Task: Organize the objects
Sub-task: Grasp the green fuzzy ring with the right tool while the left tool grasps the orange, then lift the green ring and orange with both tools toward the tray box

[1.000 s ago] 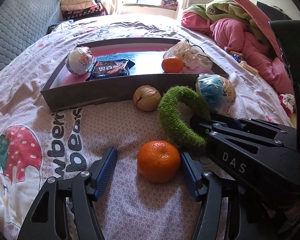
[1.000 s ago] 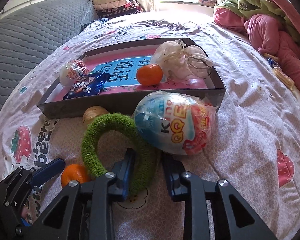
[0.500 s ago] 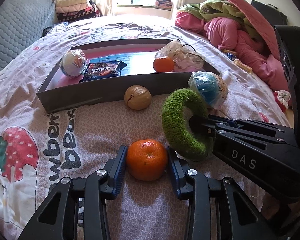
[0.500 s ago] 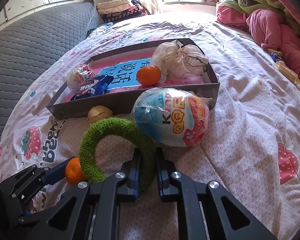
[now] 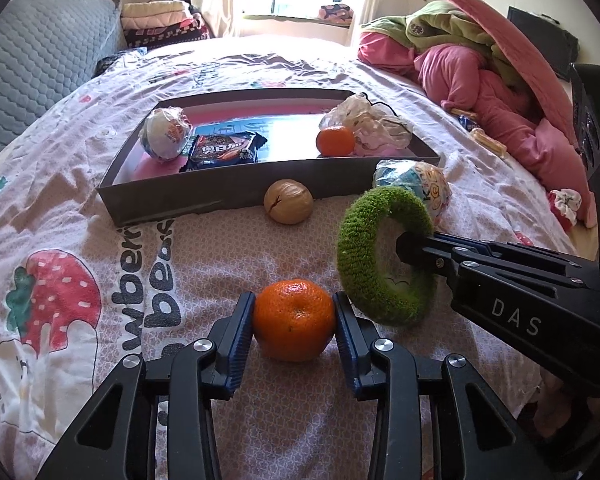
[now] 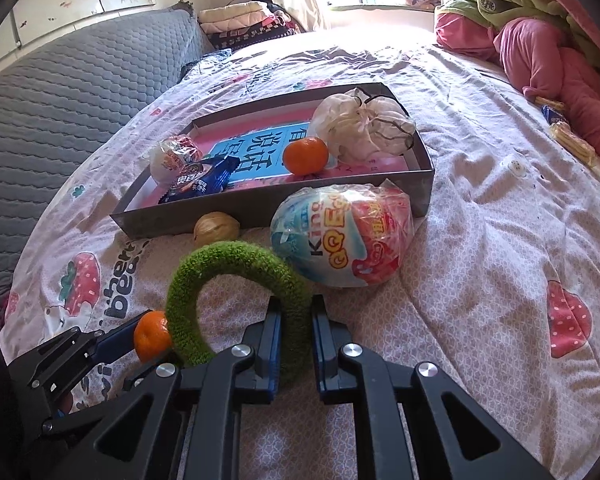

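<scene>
Both of your grippers are clamped on something: your left gripper has its blue pads pressed against either side of a tangerine that sits on the pink patterned bedsheet, and your right gripper pinches the near side of a fuzzy green ring, holding it upright and tilted off the sheet. In the left wrist view that ring stands just beside the tangerine, on its right, with your right gripper reaching in through it from the side. Just beyond the ring lies a large wrapped toy egg, blue and red, resting on the sheet against the near right corner of a shallow grey box. A walnut lies on the sheet touching the box's near wall. Inside the box you have a second tangerine next to a crumpled white bag at the right end, and a smaller wrapped egg beside a dark snack packet at the left end. Farther out, pink and green bedding is heaped on your right, and a grey quilted headboard runs along your left.
</scene>
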